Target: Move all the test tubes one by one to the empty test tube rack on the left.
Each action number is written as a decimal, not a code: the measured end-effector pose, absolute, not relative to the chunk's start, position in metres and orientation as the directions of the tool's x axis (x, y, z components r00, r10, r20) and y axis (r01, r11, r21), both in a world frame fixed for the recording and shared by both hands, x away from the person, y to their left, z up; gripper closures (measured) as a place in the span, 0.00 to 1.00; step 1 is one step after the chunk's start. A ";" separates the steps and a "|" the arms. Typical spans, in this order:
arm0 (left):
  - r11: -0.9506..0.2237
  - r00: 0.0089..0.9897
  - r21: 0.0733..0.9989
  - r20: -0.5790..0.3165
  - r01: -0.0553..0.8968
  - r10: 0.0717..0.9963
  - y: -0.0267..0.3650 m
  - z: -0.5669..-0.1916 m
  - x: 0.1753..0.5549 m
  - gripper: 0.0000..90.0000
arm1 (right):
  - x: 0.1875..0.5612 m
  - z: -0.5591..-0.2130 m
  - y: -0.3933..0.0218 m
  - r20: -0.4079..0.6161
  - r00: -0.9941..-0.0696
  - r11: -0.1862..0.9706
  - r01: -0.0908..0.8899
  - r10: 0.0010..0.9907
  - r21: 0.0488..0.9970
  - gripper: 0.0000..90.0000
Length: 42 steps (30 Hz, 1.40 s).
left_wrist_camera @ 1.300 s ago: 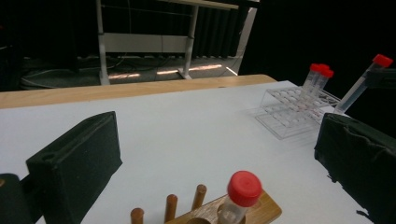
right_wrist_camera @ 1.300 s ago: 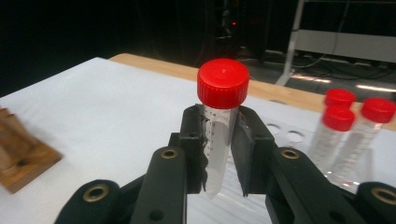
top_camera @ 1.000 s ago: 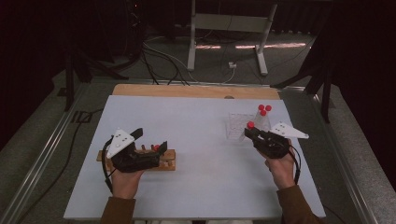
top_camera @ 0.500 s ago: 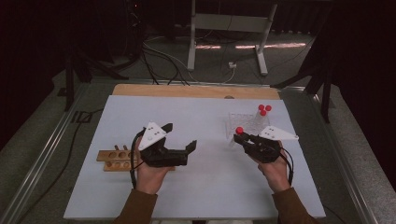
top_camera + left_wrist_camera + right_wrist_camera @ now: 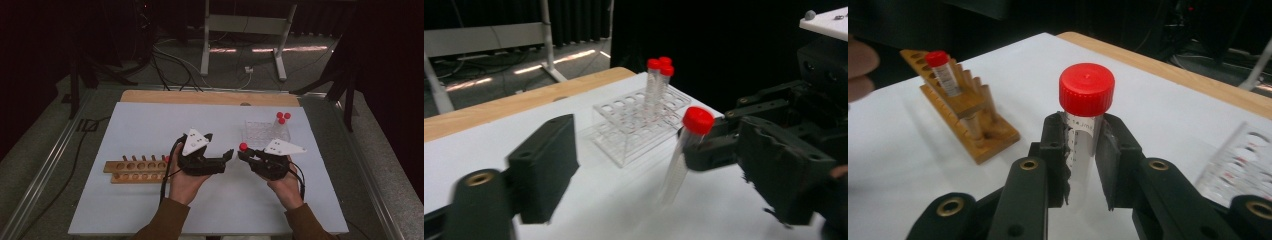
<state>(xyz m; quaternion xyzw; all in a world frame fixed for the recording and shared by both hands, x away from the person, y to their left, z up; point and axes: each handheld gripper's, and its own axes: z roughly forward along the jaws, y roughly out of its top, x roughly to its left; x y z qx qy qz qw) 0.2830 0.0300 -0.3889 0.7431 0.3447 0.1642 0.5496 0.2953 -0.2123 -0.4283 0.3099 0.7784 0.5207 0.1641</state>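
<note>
Right tool pinches a red-capped tube upright above the worktop's middle. Left tool, jaws spread and just closing with the tube between them, could knock it askew and miss the wooden rack near the left edge.

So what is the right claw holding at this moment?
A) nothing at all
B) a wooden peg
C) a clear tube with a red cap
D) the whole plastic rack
C: in the right gripper view the right claw pinches a clear tube with a red cap between its two black pads, upright, well clear of the wooden rack.
</note>
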 end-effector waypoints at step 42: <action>-0.172 0.711 0.909 -0.168 0.380 0.683 0.034 -0.386 0.300 0.79 | 0.306 -0.439 -0.221 0.139 -0.748 0.223 0.362 0.650 0.905 0.03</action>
